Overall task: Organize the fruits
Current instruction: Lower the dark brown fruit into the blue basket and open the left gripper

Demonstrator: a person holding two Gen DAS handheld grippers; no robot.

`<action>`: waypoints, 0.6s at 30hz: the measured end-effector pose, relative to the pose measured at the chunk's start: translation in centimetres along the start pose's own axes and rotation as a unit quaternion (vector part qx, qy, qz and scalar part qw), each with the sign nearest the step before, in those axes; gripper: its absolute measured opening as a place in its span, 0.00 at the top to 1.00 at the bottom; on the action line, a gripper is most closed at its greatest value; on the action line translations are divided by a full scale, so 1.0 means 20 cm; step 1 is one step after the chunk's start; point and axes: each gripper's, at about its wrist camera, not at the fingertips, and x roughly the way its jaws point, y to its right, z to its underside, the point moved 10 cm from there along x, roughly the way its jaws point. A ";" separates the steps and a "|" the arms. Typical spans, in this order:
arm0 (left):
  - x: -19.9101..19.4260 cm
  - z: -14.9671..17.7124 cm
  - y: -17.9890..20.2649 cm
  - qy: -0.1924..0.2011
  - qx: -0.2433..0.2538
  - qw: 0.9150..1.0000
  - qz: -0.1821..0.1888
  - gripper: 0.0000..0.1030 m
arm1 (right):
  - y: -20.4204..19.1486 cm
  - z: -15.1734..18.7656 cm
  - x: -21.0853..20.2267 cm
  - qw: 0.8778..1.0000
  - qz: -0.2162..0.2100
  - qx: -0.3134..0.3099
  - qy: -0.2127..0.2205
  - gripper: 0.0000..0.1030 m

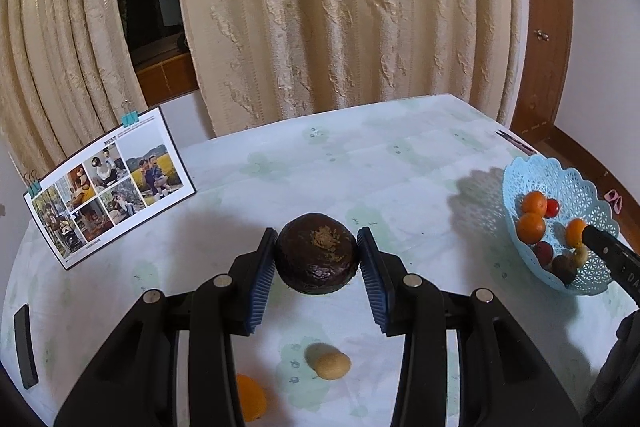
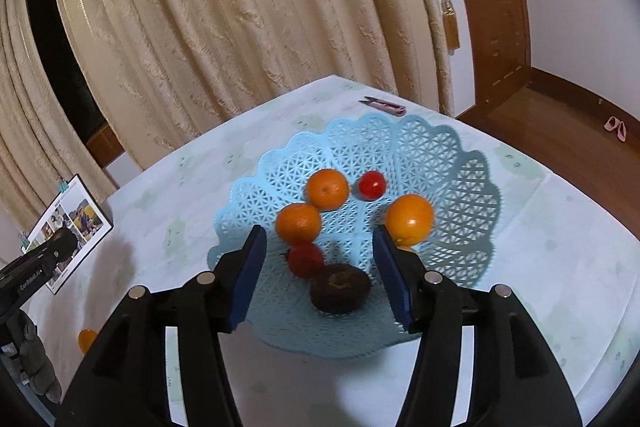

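My left gripper (image 1: 317, 255) is shut on a dark brown round fruit (image 1: 316, 253), held above the table. Below it lie a small tan fruit (image 1: 329, 361) and an orange (image 1: 250, 397) on the cloth. The light blue lattice basket (image 1: 576, 183) stands at the right with oranges, red fruits and a dark fruit in it. My right gripper (image 2: 318, 251) is open over the basket (image 2: 420, 147), above a red fruit (image 2: 306, 259) and a dark brown fruit (image 2: 340, 287). Three oranges (image 2: 327, 187) and a small red fruit (image 2: 372, 185) lie further in.
A photo card (image 1: 108, 183) with blue clips stands at the table's left. A black bar (image 1: 25, 345) lies at the left edge. Pink snips (image 2: 386, 105) lie behind the basket. Curtains hang behind the table. Another orange (image 2: 86, 341) lies at the lower left.
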 end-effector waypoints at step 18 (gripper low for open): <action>0.01 0.02 0.56 -0.008 0.080 0.996 0.040 0.60 | 0.26 -0.02 -0.13 0.998 0.032 0.014 0.047 0.42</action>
